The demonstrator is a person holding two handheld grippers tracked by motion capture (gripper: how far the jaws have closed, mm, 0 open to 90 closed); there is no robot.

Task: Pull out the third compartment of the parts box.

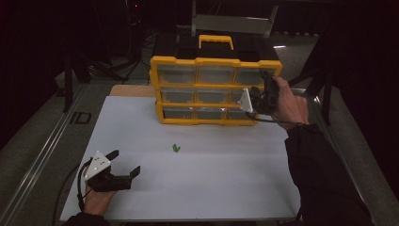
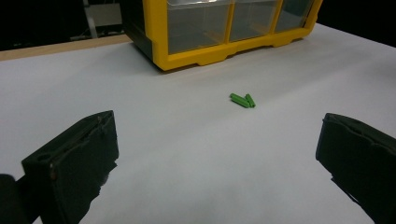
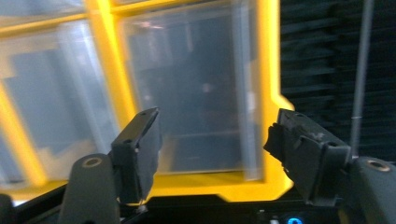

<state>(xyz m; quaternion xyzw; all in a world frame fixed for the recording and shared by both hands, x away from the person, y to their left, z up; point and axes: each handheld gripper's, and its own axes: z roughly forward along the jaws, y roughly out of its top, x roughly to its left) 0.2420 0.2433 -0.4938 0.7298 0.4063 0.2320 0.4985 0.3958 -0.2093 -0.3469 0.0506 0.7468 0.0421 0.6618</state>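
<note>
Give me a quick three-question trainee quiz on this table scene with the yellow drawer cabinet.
1. True or false: the small green plastic pieces lie inside a drawer of the yellow plastic organiser cabinet with clear drawers.
2. Which claw is up at the cabinet's right-hand drawers: A left, B right?
3. Fill in: the left claw rests low over the white table with its jaws ____.

Key: 1 false, they lie on the white table before the cabinet. 2 B, the right claw. 3 open.
</note>
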